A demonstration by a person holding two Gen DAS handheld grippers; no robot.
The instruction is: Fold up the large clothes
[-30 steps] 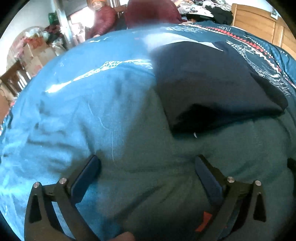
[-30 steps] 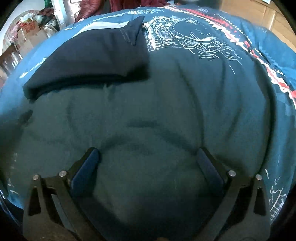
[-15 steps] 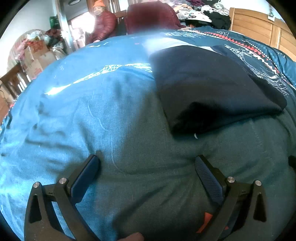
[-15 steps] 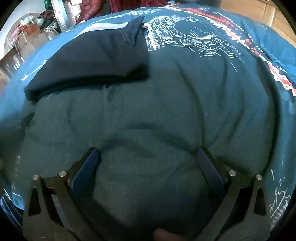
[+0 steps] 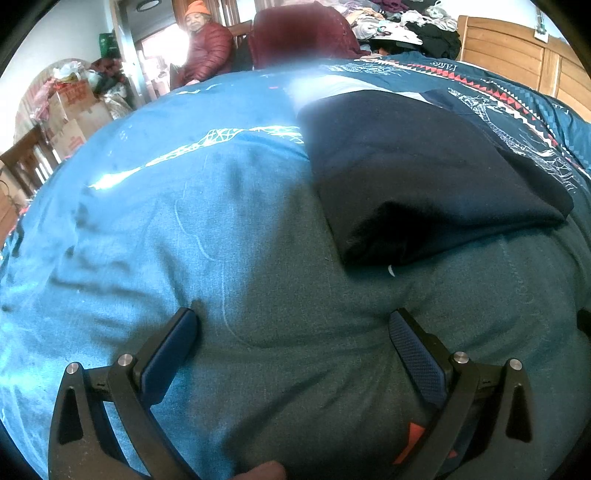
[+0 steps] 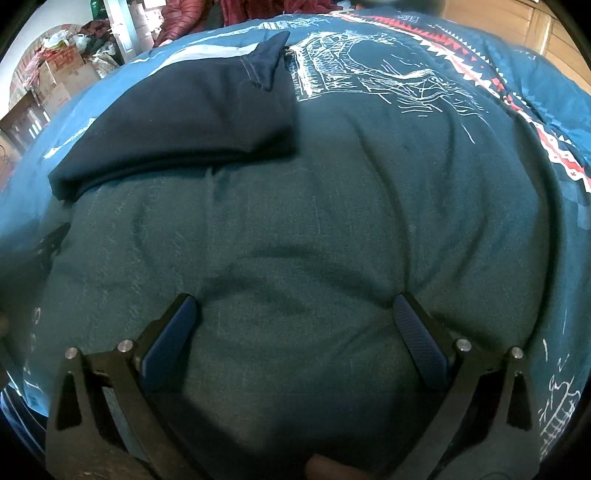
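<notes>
A dark navy garment [image 5: 424, 177] lies folded into a thick rectangle on a teal bedspread [image 5: 184, 229]. In the left wrist view it sits ahead and to the right of my left gripper [image 5: 291, 325], which is open with only bedspread between its blue pads. In the right wrist view the same garment [image 6: 192, 122] lies far ahead on the left, with a small corner standing up at its far end. My right gripper [image 6: 293, 310] is open over bare bedspread [image 6: 332, 221], well short of the garment.
The bedspread carries white line drawings and a red-and-white zigzag band [image 6: 517, 103]. A wooden headboard [image 5: 517, 55] stands at the back right. A person in a red jacket [image 5: 207, 48] sits behind the bed by a dark red chair [image 5: 299, 33]. Cardboard boxes [image 5: 74, 110] are stacked at left.
Both grippers have drawn back slightly from the folded garment, and the left view has tilted up to show more of the room. Both stay open.
</notes>
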